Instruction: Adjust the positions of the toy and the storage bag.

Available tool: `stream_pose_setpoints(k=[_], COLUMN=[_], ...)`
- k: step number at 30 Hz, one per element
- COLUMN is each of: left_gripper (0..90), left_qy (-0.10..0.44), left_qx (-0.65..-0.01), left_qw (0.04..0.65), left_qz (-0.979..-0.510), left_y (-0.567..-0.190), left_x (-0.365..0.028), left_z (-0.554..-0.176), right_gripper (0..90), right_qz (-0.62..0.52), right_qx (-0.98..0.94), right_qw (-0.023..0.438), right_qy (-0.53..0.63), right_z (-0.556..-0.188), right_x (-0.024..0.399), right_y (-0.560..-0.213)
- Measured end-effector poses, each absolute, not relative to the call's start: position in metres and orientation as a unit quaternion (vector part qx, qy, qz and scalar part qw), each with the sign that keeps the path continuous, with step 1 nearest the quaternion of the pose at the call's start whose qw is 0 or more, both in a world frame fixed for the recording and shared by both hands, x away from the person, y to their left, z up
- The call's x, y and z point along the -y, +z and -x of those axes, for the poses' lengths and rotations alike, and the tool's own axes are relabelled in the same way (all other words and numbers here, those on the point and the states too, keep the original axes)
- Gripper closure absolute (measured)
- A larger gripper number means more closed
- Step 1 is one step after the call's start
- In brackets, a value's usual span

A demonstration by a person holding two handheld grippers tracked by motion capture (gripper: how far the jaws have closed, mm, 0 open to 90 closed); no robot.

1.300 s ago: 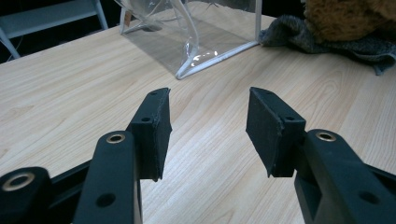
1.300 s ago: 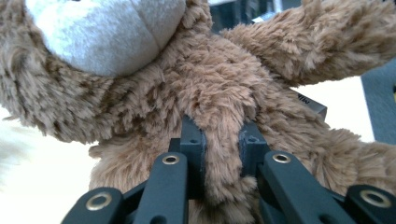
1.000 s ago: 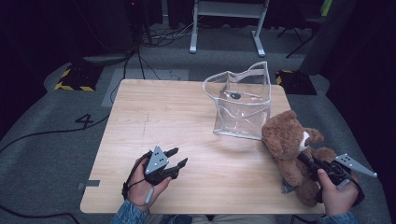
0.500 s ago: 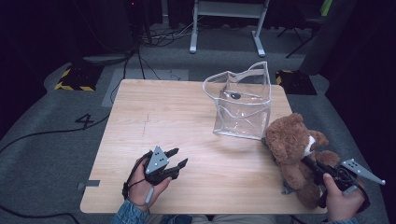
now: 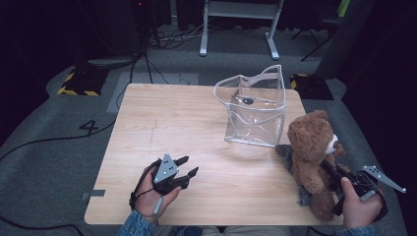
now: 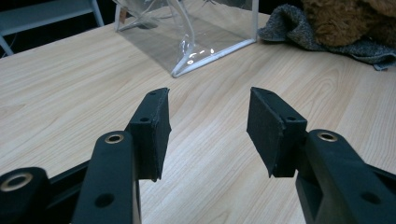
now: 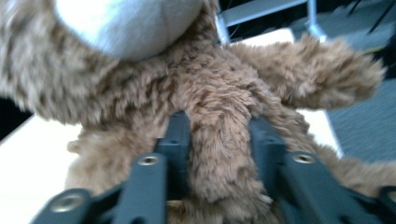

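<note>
Teddy bear (image 5: 312, 147) sits upright, facing right; right tongs (image 7: 219, 140), just opening, straddle its arm.

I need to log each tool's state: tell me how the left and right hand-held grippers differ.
The left hand-held gripper stands open over bare table with nothing between its pads; the right hand-held gripper has a limb of the teddy bear between its jaws, which have just been opening. The left sits mid-table, the right at the table's edge. Both have black jaws.

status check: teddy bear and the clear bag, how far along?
Done: nothing is packed; the clear bag stands open without the bear. In hand: the right claw, jaws just opening, straddles a limb of the teddy bear; grip unclear. The left claw is open, idle. Left, probably: bagging the bear.
</note>
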State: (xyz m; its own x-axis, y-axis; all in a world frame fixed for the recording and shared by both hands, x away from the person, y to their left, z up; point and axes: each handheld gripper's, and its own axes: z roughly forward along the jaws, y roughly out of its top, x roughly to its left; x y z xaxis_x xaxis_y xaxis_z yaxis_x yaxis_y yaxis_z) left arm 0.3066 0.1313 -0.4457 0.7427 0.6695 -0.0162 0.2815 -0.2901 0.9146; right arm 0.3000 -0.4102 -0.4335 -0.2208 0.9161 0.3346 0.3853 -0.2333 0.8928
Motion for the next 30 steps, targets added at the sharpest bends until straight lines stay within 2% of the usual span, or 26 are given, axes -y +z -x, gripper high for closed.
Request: stream_pose_setpoints(k=[4, 8, 11, 23, 30], left_gripper=[49.5, 49.4, 49.3, 46.1, 44.9], left_qy=[0.190, 0.193, 0.192, 0.174, 0.149], left_qx=[-0.306, -0.308, -0.309, -0.310, -0.324], left_qw=[0.512, 0.513, 0.512, 0.511, 0.520], left_qz=[-0.780, -0.778, -0.778, -0.783, -0.776], left_y=[-0.446, -0.445, -0.446, -0.444, -0.441], left_x=[-0.132, -0.133, -0.134, -0.123, -0.104], left_z=[-0.306, -0.305, -0.306, -0.313, -0.346], right_gripper=[53.1, 46.1, 41.9, 40.1, 40.0], right_qz=[-0.548, -0.531, -0.509, -0.460, -0.445], right_qx=[-0.587, -0.601, -0.620, -0.646, -0.663], right_qw=[0.288, 0.297, 0.321, 0.346, 0.341], right_qy=[0.522, 0.518, 0.504, 0.501, 0.496], right_z=[-0.309, -0.313, -0.312, -0.303, -0.301], right_x=[0.402, 0.392, 0.391, 0.379, 0.368], right_y=[-0.431, -0.429, -0.424, -0.394, -0.383])
